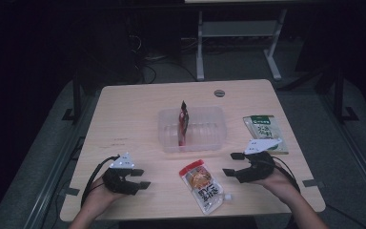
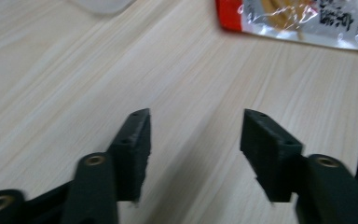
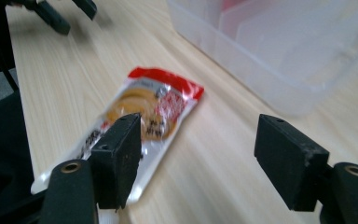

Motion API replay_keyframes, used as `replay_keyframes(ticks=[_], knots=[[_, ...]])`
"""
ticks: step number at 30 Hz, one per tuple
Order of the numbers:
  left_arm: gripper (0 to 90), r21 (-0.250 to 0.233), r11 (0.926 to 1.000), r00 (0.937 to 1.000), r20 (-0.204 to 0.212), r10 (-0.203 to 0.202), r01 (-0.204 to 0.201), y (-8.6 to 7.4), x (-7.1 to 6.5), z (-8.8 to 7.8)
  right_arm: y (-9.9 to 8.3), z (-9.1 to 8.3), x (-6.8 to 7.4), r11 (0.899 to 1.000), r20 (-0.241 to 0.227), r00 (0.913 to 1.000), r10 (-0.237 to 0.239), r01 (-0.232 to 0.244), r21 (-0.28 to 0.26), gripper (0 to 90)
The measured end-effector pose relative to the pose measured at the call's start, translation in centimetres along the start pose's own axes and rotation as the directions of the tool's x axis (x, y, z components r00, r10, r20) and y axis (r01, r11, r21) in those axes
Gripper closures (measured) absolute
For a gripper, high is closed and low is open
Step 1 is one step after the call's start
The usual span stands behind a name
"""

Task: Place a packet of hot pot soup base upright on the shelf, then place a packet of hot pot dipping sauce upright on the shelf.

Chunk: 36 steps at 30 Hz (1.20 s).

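Pouch (image 1: 203,185): lies flat on the counter (image 1: 133,109), between both hands, near the front edge.
Handling: likely light, soft, slippery film; best pinched at an edge seam.
Right hand-held gripper (image 1: 230,163): jaws apart, empty, beside the pouch.
Left hand-held gripper (image 1: 140,178): jaws apart, empty.
Container (image 1: 192,129): clear; red packet (image 1: 183,122) upright inside.
Unclear: pouch print blurred.

Both forearms come in from the bottom edge. The left claw (image 1: 141,178) sits low, pointing right, jaws apart with nothing between them. The right claw (image 1: 232,164) points left, jaws likewise apart and holding nothing
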<state>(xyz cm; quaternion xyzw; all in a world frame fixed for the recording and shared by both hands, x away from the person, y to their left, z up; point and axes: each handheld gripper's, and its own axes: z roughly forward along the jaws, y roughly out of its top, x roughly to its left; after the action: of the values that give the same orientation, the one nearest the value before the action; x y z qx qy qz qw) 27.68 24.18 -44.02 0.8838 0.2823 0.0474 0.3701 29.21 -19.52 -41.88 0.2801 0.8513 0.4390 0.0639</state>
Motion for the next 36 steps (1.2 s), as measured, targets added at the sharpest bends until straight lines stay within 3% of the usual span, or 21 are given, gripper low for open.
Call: replay_keyframes(ticks=[7,10,15,22,34,36], knots=[[79.4,-0.026,0.9987,0.9987,0.025,0.045,-0.044,1.9,-0.9,0.6,-2.2,-1.0,-0.1,0.999,0.029,0.9988,0.039,-0.040,0.031,29.0],[89.6,-0.025,0.9967,0.9932,0.085,0.079,-0.077,4.1,-1.6,2.0,-2.6,-1.3,-0.3,0.998,0.037,0.9980,0.052,-0.053,0.029,28.8],[89.7,-0.025,0.9932,0.9860,0.120,0.116,-0.114,6.2,-2.3,3.8,-2.7,-1.1,-0.5,0.998,0.041,0.9977,0.054,-0.055,0.032,28.8],[89.7,-0.005,0.9829,0.9696,0.163,0.183,-0.184,9.4,-3.1,7.5,-2.8,-0.8,-0.1,0.999,0.029,0.9991,0.032,-0.033,0.041,28.9],[89.7,-0.001,0.9759,0.9601,0.179,0.215,-0.218,12.7,-3.0,12.2,-2.7,-0.2,0.4,0.997,0.018,0.9998,0.000,-0.001,0.073,29.4],[89.8,0.005,0.9769,0.9611,0.180,0.209,-0.214,12.9,-3.0,12.9,-2.7,-0.2,0.4,0.997,0.018,0.9998,0.002,-0.003,0.074,29.5]])
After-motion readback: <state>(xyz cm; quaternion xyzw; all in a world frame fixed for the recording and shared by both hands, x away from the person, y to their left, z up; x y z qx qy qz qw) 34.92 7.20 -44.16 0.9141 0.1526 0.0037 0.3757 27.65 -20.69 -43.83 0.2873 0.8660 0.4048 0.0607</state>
